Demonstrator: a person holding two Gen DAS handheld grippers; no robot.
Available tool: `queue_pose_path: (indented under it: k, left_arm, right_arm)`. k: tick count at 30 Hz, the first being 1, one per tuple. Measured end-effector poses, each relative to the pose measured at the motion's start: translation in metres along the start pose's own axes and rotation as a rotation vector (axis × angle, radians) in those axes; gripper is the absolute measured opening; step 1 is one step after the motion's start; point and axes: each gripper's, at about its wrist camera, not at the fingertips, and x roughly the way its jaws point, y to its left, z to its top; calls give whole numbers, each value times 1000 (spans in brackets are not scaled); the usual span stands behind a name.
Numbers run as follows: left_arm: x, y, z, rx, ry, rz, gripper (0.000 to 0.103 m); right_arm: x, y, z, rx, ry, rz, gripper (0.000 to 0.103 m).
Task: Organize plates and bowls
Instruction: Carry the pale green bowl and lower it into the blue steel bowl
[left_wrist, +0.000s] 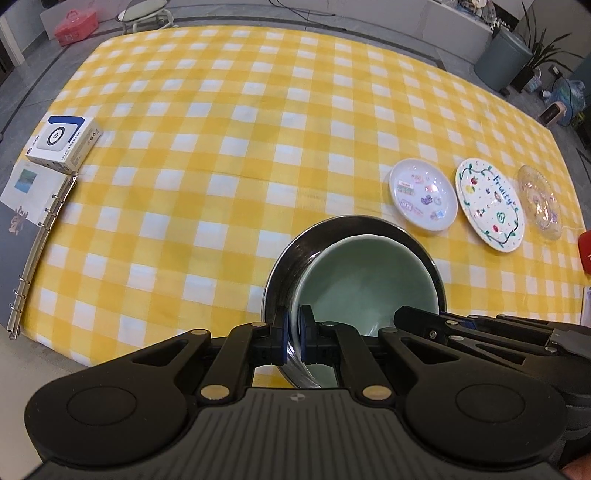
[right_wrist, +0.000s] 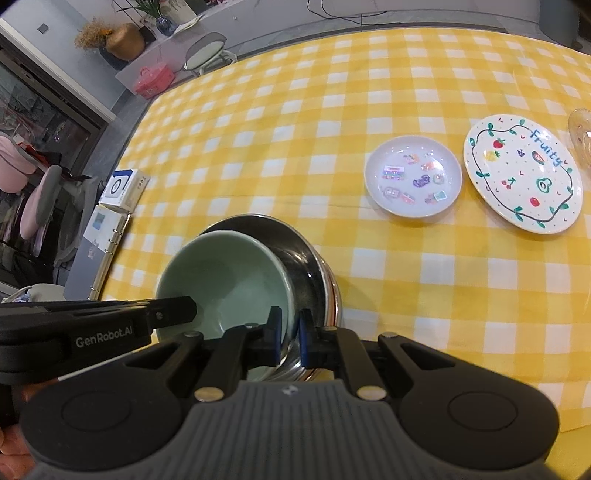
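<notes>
Your left gripper (left_wrist: 294, 334) is pinched narrow on the rim of the steel bowl (left_wrist: 284, 266), one blue pad outside the wall and one inside, so the metal edge runs straight between your fingers. The green bowl (left_wrist: 369, 280) sits nested inside the steel one, pushed toward the right side, its rim just beside your inner pad.

Your right gripper (right_wrist: 288, 338) is closed narrow on the green bowl (right_wrist: 225, 280): the left pad sits inside the bowl, the right pad in the gap between the green wall and the steel bowl (right_wrist: 314, 269). The green bowl tilts against the steel bowl's left side.

Both bowls rest near your edge of the yellow checked tablecloth (left_wrist: 221, 147). Further off to the right lie the sticker plate (right_wrist: 413, 175), the "Fruity" plate (right_wrist: 522, 173) and a clear glass plate (left_wrist: 539, 201), side by side in a row, well apart from your jaws.
</notes>
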Motion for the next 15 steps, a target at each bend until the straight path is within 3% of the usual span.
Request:
queue_pose_path:
  k: [15]
  left_arm:
    - [10,-12,6,44,52,80,7]
  right_arm:
    - [3,14,0,-100,-26,-72,8]
